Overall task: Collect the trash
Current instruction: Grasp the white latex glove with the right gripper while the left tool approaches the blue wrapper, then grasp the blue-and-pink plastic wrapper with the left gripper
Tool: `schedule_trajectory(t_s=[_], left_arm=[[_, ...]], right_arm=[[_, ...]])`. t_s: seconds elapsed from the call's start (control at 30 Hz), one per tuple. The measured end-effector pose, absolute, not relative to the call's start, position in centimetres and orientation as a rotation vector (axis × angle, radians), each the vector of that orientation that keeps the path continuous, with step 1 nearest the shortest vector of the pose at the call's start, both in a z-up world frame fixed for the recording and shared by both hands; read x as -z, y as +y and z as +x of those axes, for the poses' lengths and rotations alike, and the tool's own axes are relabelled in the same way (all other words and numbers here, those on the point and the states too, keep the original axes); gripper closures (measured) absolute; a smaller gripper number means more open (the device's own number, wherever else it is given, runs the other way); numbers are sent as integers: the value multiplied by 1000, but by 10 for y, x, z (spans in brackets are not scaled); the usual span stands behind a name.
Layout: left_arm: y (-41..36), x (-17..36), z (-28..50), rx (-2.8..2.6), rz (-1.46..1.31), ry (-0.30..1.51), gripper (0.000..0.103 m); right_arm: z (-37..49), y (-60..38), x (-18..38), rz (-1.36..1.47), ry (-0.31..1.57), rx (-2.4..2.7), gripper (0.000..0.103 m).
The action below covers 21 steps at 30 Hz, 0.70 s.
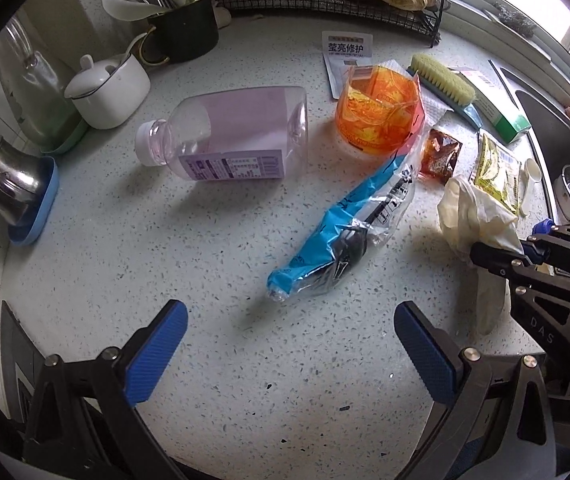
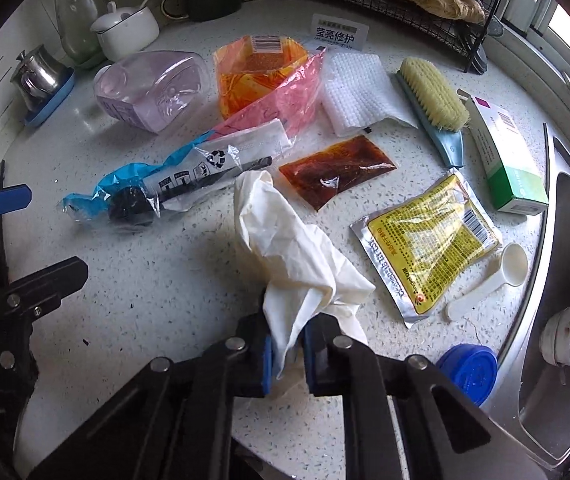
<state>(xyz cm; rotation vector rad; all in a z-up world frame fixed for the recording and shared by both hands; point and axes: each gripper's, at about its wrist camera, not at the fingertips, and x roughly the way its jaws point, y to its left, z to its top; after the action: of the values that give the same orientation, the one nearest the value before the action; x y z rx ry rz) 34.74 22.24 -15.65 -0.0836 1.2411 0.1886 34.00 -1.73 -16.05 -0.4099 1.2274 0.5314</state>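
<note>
A crumpled cream rubber glove lies on the speckled counter. My right gripper is shut on its near end, with both blue pads pressing the material. In the left wrist view the same glove shows at the right, pinched by the right gripper. My left gripper stands open above bare counter, nothing between its fingers. Just ahead of it lies a blue and clear plastic wrapper. A clear bottle with a purple label lies on its side farther left.
An orange plastic tub, a brown sauce packet, a yellow sachet, a white scoop and a blue lid lie around. A scrub brush and a green box sit beside the steel sink. Jars line the back left.
</note>
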Motion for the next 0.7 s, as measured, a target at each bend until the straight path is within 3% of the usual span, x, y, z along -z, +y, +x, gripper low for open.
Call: schedule_trajectory(t_s=[0.3, 0.7], left_arm=[[223, 150, 381, -92, -81, 1246, 0], [217, 195, 421, -13, -15, 1338, 0]], right_arm=[[335, -36, 136, -254, 1261, -506, 99], [356, -43, 151, -176, 1317, -460, 98]])
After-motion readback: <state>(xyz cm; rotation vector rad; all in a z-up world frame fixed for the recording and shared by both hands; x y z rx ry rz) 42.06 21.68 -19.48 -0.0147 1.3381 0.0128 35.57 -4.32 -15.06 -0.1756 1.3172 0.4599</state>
